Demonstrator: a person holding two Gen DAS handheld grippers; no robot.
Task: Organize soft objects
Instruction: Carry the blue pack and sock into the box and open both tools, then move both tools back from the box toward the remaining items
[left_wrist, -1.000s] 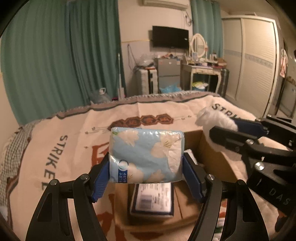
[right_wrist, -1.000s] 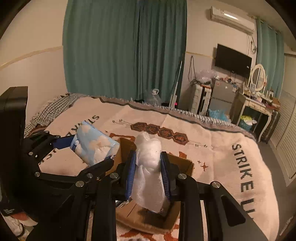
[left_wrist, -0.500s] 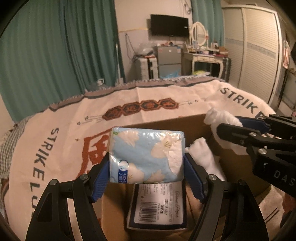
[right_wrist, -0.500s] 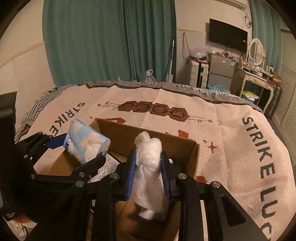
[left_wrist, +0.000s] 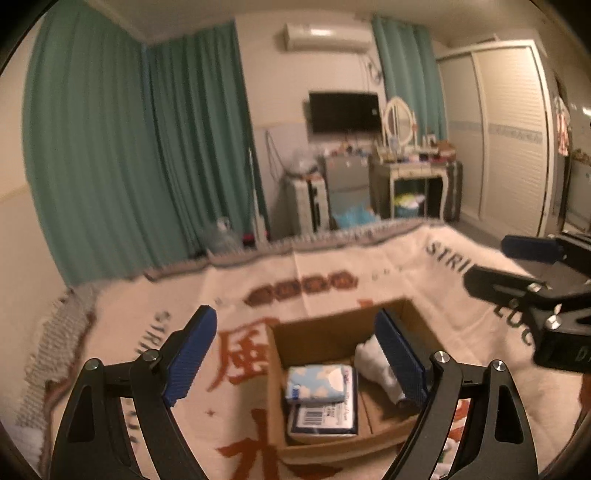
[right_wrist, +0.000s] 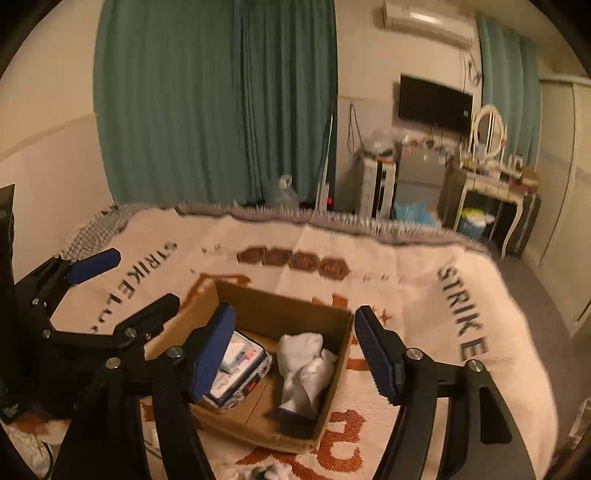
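now both the left gripper (left_wrist: 295, 358) and right gripper (right_wrist: 295, 354) gape wide, empty — tissue pack (left_wrist: 319, 378) and white cloth (right_wrist: 303, 365) lie below in the box (right_wrist: 280, 306).

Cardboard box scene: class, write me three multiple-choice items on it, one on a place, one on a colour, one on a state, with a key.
1. Where does the blue tissue pack lie?
A. in the box
B. on the blanket
C. in the left gripper

2. What colour are the socks in the box?
A. red
B. white
C. green

3. How stands the right gripper?
A. shut on the socks
B. shut on the pack
C. open, holding nothing

Key: 1 A, the pack rests on another packet inside the walls. 2 B, the bundle is white. 3 C, its pads stand wide apart above the box.
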